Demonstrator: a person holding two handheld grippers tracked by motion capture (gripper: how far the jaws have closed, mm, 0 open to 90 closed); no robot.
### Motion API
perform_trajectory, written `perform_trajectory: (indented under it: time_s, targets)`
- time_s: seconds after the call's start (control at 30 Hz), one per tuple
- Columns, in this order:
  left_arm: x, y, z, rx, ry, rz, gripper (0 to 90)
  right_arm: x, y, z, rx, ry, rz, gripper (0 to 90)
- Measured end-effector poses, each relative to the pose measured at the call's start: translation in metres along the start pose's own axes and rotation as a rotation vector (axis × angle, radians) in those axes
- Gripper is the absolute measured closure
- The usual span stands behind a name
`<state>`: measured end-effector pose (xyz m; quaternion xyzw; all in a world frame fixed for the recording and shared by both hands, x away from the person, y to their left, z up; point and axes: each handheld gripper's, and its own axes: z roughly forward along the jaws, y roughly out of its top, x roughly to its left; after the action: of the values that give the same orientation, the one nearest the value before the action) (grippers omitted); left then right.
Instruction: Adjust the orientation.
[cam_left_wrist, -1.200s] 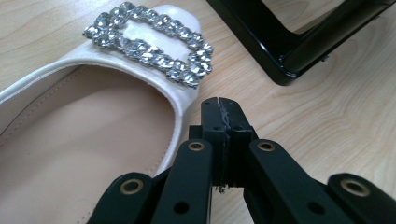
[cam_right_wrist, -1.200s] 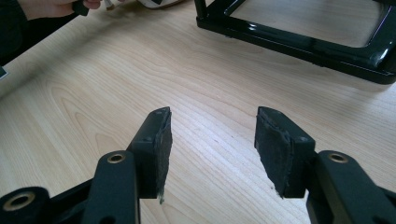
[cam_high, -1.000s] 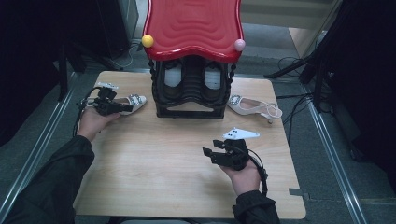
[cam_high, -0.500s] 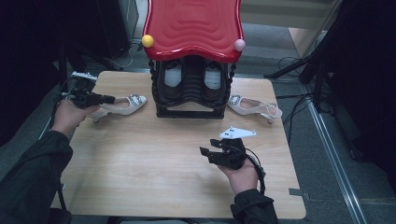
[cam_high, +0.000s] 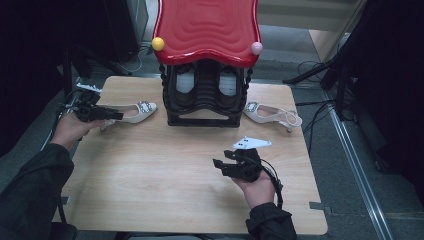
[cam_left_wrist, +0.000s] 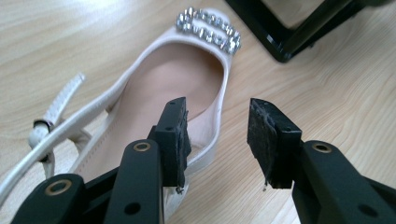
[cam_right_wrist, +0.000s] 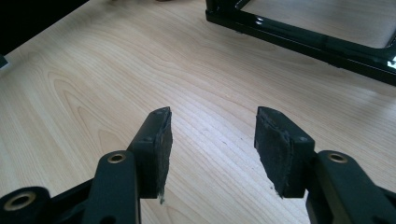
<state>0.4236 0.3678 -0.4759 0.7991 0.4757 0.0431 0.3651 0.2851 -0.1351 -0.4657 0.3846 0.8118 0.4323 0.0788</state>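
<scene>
A cream slingback shoe (cam_high: 135, 111) with a jewelled buckle lies on the wooden table (cam_high: 150, 190), left of a black shoe rack (cam_high: 205, 100) with a red top. My left gripper (cam_high: 116, 115) points at the shoe's heel end. In the left gripper view the shoe (cam_left_wrist: 177, 79) lies under my left gripper (cam_left_wrist: 217, 140). Its jaws have just been opening: one pad hangs over the insole, the other over bare wood, with the shoe's side rim between them and untouched. A matching shoe (cam_high: 272, 114) lies right of the rack. My right gripper (cam_high: 220, 167) (cam_right_wrist: 212, 149) rests open over bare wood.
Dark shoes sit inside the rack, whose black base frame (cam_right_wrist: 303, 37) (cam_left_wrist: 280, 42) stands close ahead of both grippers. A yellow ball (cam_high: 158, 44) and a pink ball (cam_high: 256, 48) cap the red top's corners. Cables trail on the floor to the right of the table.
My left gripper has drawn back leftward along the shoe toward its heel, and its jaws have opened off the shoe. The right gripper has stayed put.
</scene>
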Motion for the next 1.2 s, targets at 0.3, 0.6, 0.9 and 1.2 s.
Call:
perform_trajectory:
  time_s: [0.3, 0.6, 0.9, 1.2]
  targets:
    - [-0.003, -0.005, 0.018, 0.053, 0.052, 0.01, 69.2, -0.003, 0.0, -0.001, -0.003, -0.001, 0.011, 47.6]
    - [-0.013, 0.003, 0.016, 0.054, 0.087, 0.013, 87.5, -0.005, -0.001, -0.001, -0.003, -0.006, 0.018, 47.6]
    - [-0.025, 0.009, 0.004, 0.019, 0.051, -0.03, 88.3, -0.007, -0.001, 0.0, -0.003, -0.003, 0.027, 47.8]
    - [-0.046, 0.005, -0.012, 0.002, 0.011, -0.039, 88.4, -0.005, 0.002, 0.003, -0.001, 0.01, 0.022, 48.1]
